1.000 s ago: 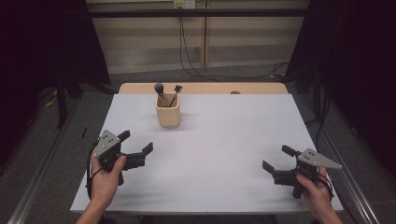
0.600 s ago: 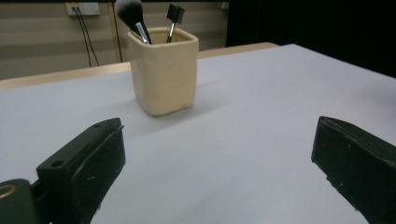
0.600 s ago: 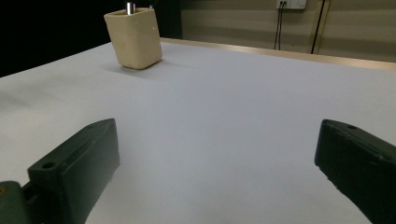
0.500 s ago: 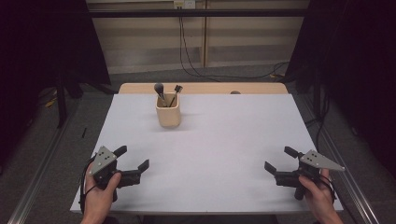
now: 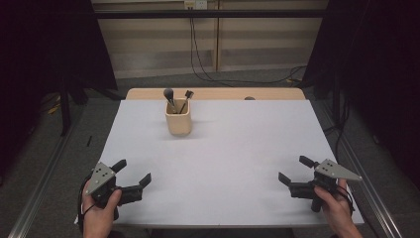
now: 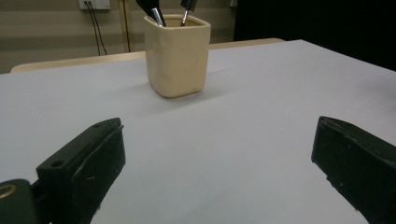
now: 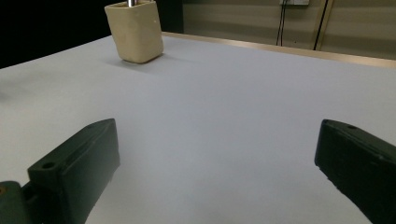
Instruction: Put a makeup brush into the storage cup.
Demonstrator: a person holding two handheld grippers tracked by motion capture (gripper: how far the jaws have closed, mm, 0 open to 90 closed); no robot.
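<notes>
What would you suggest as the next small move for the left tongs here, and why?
Probably ease the left tongs forward over the table toward the beige cup. Their jaws stand wide open and empty near the table's front edge, and the left gripper view looks straight at the cup, which holds two brushes upright. The right tongs are also open and lie farther from the cup.

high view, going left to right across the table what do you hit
left gripper → cream cup holding two brushes → right gripper
</notes>
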